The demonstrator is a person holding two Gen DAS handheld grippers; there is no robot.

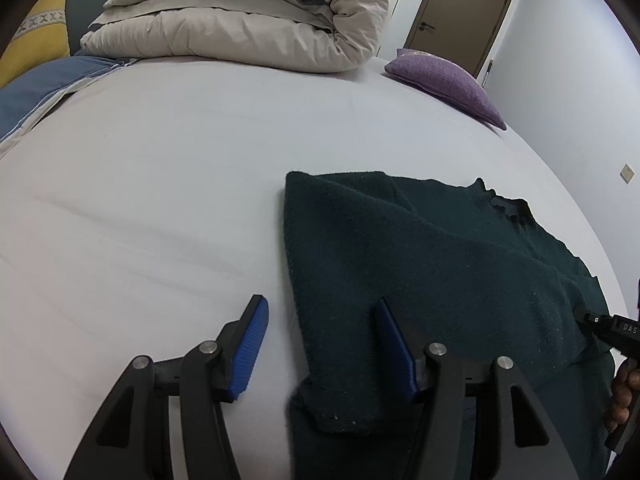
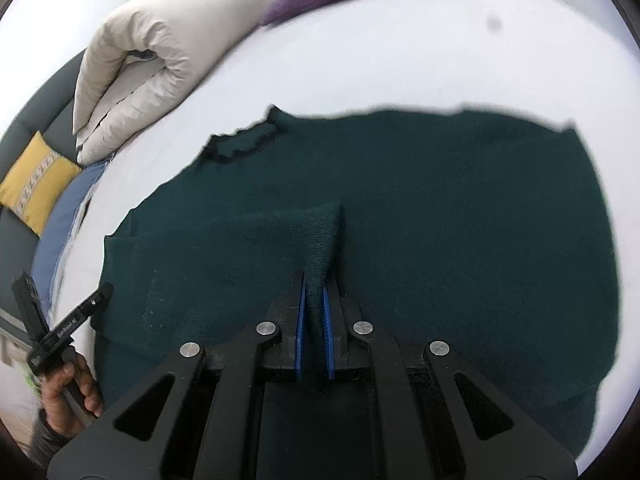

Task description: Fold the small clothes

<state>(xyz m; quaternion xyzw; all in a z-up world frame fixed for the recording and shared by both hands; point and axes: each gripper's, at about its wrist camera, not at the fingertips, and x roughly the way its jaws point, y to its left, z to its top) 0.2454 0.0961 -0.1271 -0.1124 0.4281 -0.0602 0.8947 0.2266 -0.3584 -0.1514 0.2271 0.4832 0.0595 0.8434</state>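
A dark green knit sweater [image 1: 420,264] lies on the white bed sheet [image 1: 160,200], with one side folded over itself. My left gripper [image 1: 320,320] is open, its blue pads straddling the sweater's left folded edge near the hem, holding nothing. In the right wrist view the sweater [image 2: 460,208] fills the middle, its collar [image 2: 244,144] at the far left. My right gripper [image 2: 316,284] is shut on a pinched fold of the sweater's fabric, lifted a little off the layer below.
A rolled beige duvet [image 1: 248,20] lies at the head of the bed. A purple cushion [image 1: 444,80] sits at the far right, a yellow cushion [image 1: 36,36] and a blue pillow [image 1: 36,88] at the left. A brown door [image 1: 460,12] stands behind.
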